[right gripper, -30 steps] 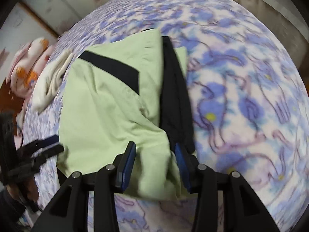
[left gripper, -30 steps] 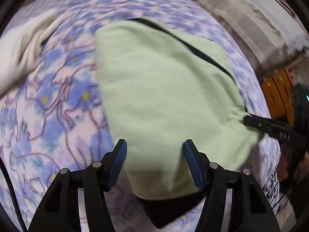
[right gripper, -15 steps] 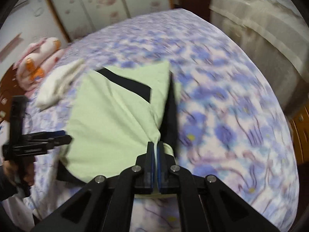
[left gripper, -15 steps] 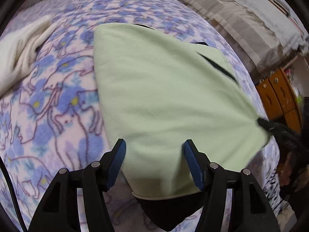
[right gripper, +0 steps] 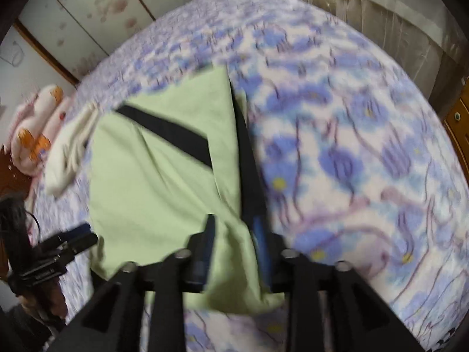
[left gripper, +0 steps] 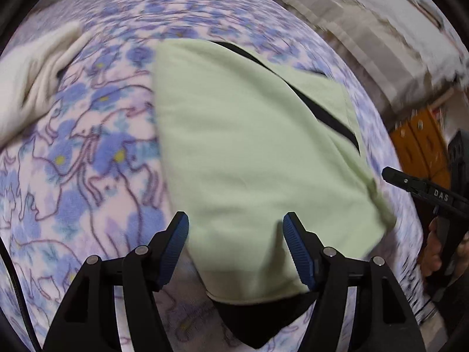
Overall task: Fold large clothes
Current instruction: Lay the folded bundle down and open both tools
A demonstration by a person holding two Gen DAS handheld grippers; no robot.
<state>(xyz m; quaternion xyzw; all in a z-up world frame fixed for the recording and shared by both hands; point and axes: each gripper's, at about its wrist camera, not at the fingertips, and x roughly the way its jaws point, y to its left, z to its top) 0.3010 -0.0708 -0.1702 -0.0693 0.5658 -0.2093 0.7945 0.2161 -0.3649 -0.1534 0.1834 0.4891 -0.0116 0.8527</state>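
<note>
A light green garment (left gripper: 249,146) with black bands lies folded on the floral blanket (left gripper: 88,161). My left gripper (left gripper: 234,226) hovers over the garment's near edge. Its jaws are opening, with cloth below them but not pinched. A black layer shows under the green hem at the bottom. In the right wrist view the same garment (right gripper: 152,182) spreads to the left. My right gripper (right gripper: 234,224) is over its near corner. Its jaws are opening, with green cloth between the pads, which stand apart. Each gripper shows in the other's view: the right gripper (left gripper: 410,184) and the left gripper (right gripper: 73,237).
A cream cloth (left gripper: 35,76) lies on the blanket left of the garment. A pink plush toy (right gripper: 38,123) sits beyond it by the wall. Curtains (left gripper: 366,29) and an orange wooden cabinet (left gripper: 419,146) stand past the bed's right side.
The right gripper closed on the garment's corner, pulled it taut, and has now opened; the corner has dropped back. The left jaws stand slightly wider.
</note>
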